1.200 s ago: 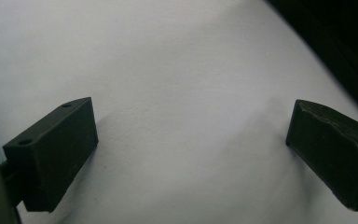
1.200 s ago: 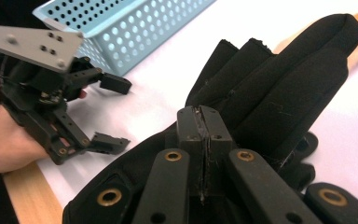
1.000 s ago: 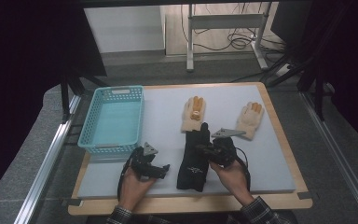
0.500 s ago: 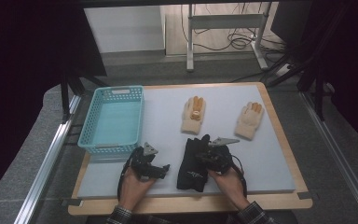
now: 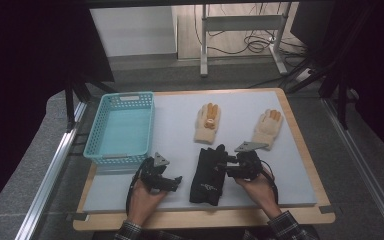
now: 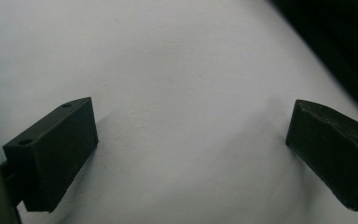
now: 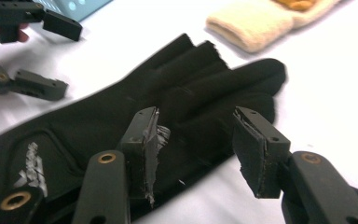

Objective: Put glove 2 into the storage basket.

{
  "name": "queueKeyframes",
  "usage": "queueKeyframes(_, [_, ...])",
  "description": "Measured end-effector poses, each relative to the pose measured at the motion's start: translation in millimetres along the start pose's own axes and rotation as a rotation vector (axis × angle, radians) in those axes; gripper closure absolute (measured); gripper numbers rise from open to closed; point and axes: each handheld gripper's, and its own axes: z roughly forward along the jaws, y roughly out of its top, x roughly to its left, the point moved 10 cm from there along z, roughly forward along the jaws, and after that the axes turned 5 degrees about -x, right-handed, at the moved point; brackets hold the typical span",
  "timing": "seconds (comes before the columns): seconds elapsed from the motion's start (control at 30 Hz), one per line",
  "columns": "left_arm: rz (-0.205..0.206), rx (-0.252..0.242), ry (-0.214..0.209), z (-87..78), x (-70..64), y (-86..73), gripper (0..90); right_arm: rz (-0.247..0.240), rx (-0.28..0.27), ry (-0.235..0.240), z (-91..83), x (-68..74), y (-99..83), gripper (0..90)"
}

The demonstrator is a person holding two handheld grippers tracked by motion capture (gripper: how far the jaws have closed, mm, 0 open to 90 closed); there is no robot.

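Black glove (image 5: 208,171): flat on the white mat (image 5: 300,175), near the front edge, fingers pointing away from the person; between the two grippers.
Right gripper (image 5: 228,166): jaws apart, at the glove's right edge by its fingers; in the right gripper view (image 7: 193,142) one jaw is over the black fabric, the other over bare mat beside it. Nothing clamped.
Left gripper (image 5: 174,184): jaws wide apart above bare mat (image 6: 177,93), left of the glove, not touching it.
Blue basket (image 5: 96,146): at the mat's left edge, just behind the left gripper.
Cream gloves: one (image 5: 207,123) behind the black glove, one (image 5: 267,128) behind the right gripper; both apart from it.
Open room: bare mat right of the right gripper; a bare strip between basket and cream gloves.
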Motion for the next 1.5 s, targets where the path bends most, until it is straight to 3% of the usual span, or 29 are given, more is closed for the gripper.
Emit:
queueKeyframes(0.13, [0.0, 0.0, 0.0, 0.0, 0.0, 0.0, 2.3, -0.006, -0.004, 0.007, -5.0, -7.0, -4.2, 54.6])
queueKeyframes(0.2, [0.0, 0.0, 0.0, 0.0, 0.0, 0.0, 2.3, -0.008, 0.007, 0.014, -9.1, -9.3, -10.2, 65.7])
queueKeyframes(0.5, [-0.003, 0.003, 0.005, -1.7, -0.1, -0.8, 2.2, -0.046, 0.063, 0.079, -11.3, 3.9, -36.4, 84.9])
queueKeyframes(0.67, [-0.004, 0.012, 0.01, -6.7, 3.5, -5.7, 0.6, -0.081, 0.074, 0.082, -13.8, 11.4, -47.4, 84.3])
queueKeyframes(0.83, [-0.012, 0.023, 0.028, -14.8, 16.5, -13.5, 0.0, -0.103, 0.088, 0.094, -12.5, 18.4, -52.4, 83.7])
queueKeyframes(1.13, [-0.009, 0.014, 0.014, -15.7, 18.1, -14.8, 0.0, -0.112, 0.085, 0.103, -2.2, 22.9, -46.8, 83.7])
queueKeyframes(1.27, [0.012, 0.012, 0.008, -16.7, 18.9, -14.7, 0.1, -0.119, 0.085, 0.115, 7.3, 29.8, -42.1, 83.1])
queueKeyframes(1.37, [0.043, 0.03, 0.027, -21.1, 23.0, -16.0, 0.8, -0.126, 0.083, 0.119, 14.4, 33.8, -38.3, 82.7])
queueKeyframes(1.5, [0.049, 0.034, 0.037, -24.9, 28.6, -18.8, 0.5, -0.135, 0.082, 0.113, 24.9, 37.7, -32.0, 82.1])
